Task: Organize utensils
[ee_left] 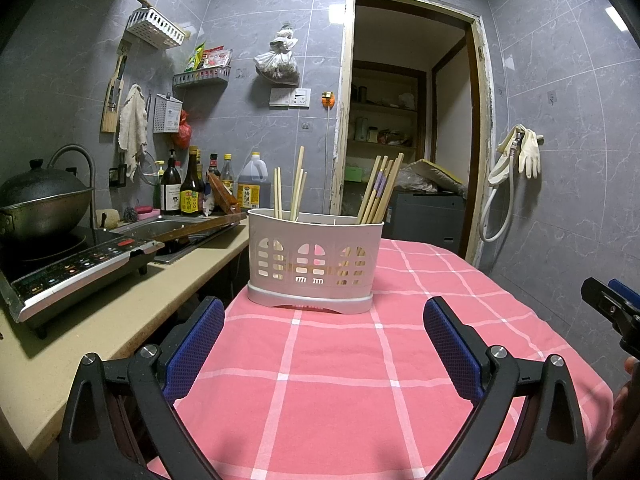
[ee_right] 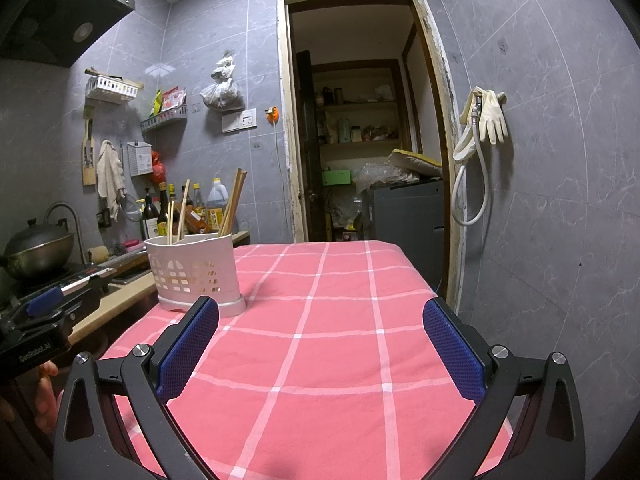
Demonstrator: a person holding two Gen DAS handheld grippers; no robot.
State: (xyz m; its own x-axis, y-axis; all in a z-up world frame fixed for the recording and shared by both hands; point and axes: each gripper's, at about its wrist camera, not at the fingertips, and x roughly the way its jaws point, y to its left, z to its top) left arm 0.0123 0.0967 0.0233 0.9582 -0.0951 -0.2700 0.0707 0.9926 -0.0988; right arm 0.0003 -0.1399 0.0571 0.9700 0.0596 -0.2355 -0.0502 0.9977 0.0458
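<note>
Each gripper is built of matte black plastic: the left gripper [ee_left: 323, 342] and the right gripper [ee_right: 320, 344] both carry two angled fingers faced with blue pads [ee_left: 198, 350] of fine mesh texture. Round silver screws [ee_left: 149, 351] sit at the linkage pivots, and the outer arms have triangular cut-outs. White lettering [ee_right: 35, 347] reading "GenRobot.AI" marks the left gripper's black body in the right wrist view
</note>
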